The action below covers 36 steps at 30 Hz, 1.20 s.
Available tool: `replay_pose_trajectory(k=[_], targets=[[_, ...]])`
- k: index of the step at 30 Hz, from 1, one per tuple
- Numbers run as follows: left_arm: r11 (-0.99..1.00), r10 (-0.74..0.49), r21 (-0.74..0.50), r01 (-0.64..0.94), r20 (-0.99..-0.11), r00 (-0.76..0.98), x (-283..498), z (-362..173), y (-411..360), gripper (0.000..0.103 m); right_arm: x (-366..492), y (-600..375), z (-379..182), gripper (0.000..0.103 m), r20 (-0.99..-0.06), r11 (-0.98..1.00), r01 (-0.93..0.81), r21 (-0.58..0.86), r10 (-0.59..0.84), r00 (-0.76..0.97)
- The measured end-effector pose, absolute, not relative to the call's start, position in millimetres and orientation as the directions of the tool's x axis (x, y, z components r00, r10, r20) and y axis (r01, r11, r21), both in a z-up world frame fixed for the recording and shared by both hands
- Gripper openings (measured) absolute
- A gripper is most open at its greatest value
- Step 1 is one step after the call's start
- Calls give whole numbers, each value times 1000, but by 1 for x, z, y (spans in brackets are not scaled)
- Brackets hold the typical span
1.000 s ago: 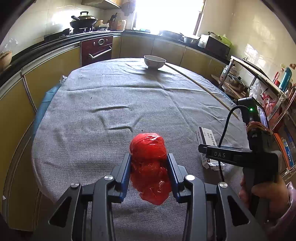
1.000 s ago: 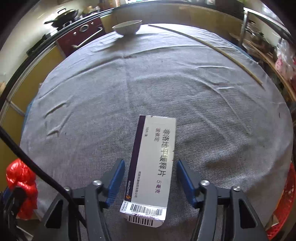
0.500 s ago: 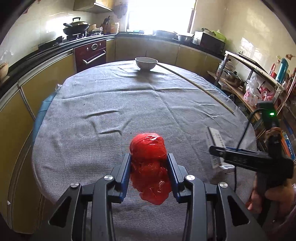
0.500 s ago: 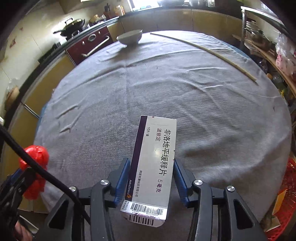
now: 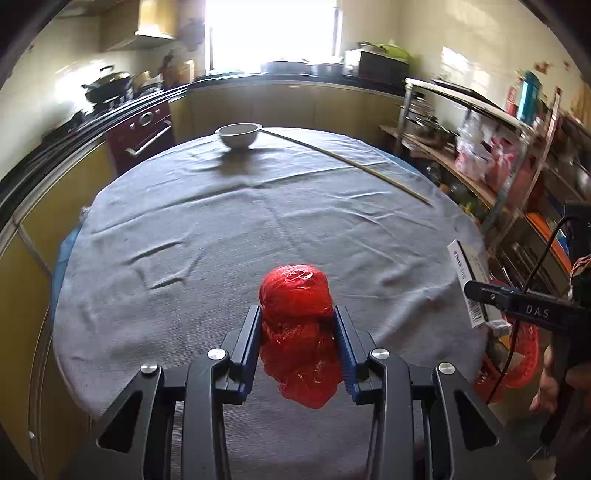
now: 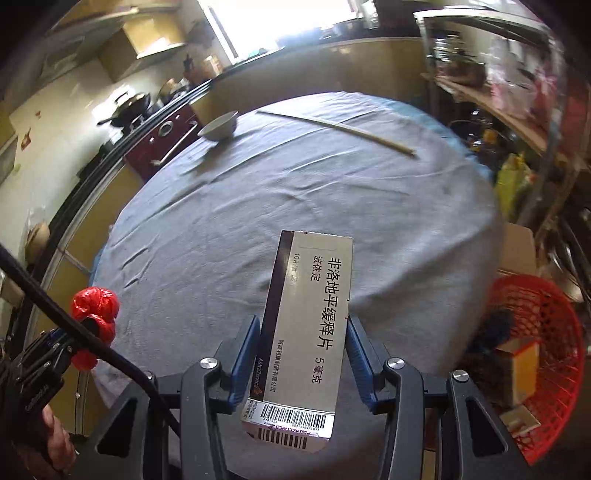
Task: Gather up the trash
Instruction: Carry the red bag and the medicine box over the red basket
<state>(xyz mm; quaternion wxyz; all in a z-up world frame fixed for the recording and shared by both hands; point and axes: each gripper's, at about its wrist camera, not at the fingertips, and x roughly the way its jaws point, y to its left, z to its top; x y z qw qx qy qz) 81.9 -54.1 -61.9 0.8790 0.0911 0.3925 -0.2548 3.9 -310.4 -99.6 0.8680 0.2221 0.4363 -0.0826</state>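
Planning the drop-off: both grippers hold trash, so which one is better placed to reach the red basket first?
Right. The right gripper with the box has the basket close beside it; the left gripper with the red bag is farther away.

Round desk (image 5: 229, 229) under wrinkled grey cloth. White bowl (image 5: 240, 134) upright at far edge. Long thin stick (image 5: 347, 162) lies flat on cloth, one end just beside bowl, running toward right edge. Dark red oven (image 5: 142, 134) set in yellow cabinets beyond desk; wok (image 5: 107, 86) on stove above. Bright window (image 5: 273, 33) behind. Cluttered metal shelving (image 5: 498, 147) right of desk.
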Motion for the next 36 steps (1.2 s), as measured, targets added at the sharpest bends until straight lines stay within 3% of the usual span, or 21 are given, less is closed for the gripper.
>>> replay_pose_trajectory(k=[20,36], targets=[[710,-428,69,701,-747,508,22,-52,-146,40,-95,-398,-80,50,-721,821,462,334,-93,686],[527,-531,53,848,-758,377,-8,-58,-243,40,-160,-456,-102,50,-729,730,574,371,-154,667]])
